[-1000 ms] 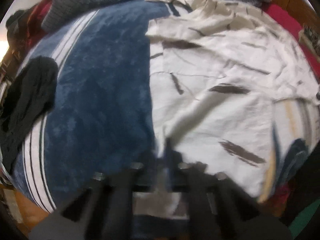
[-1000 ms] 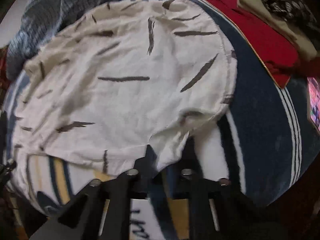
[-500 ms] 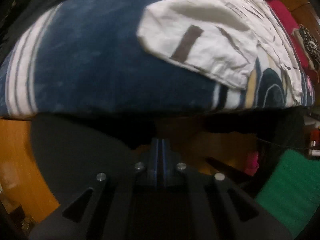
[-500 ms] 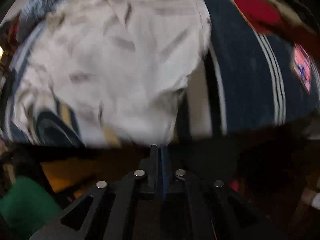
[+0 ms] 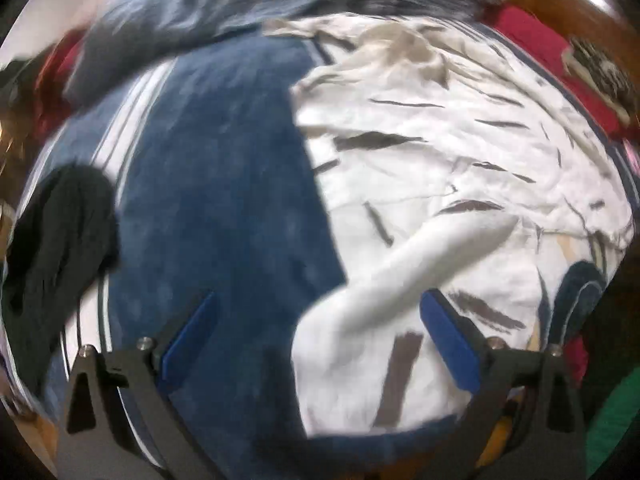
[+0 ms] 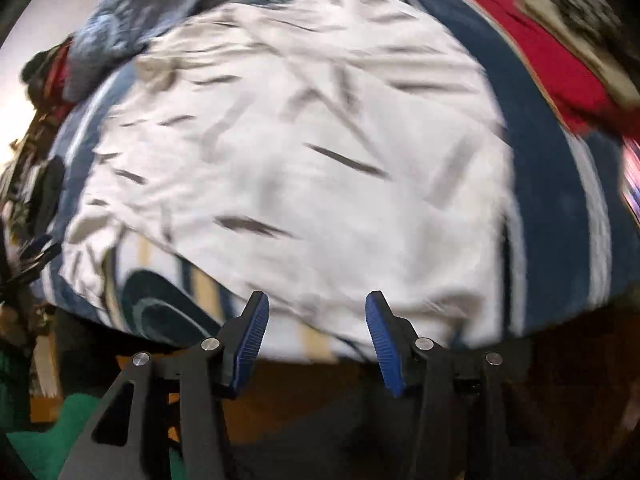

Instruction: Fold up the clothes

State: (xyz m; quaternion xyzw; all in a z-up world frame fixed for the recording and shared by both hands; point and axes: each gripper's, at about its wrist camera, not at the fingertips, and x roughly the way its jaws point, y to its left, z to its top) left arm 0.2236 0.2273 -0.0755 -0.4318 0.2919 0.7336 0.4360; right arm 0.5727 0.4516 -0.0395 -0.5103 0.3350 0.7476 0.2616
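A white garment with dark brush strokes [image 5: 440,168] lies spread on a blue striped blanket [image 5: 224,200]. Its near left corner lies loose on the blanket between my left gripper's [image 5: 320,304] blue pads [image 5: 452,344]. That gripper is open and holds nothing. In the right wrist view the same garment [image 6: 304,176] fills the middle. My right gripper [image 6: 316,308] is open just off the garment's near hem at the bed's front edge, holding nothing.
A black garment [image 5: 56,240] lies at the blanket's left edge. A checked blue garment [image 5: 192,4] is piled at the back. A red cloth [image 6: 532,40] with a patterned item lies at the right. Something green [image 6: 60,432] is on the floor below.
Both grippers were shut on the garment's near hem a second ago, pulled back over the bed edge, and now both have opened and let it go. The views moved back over the garment.
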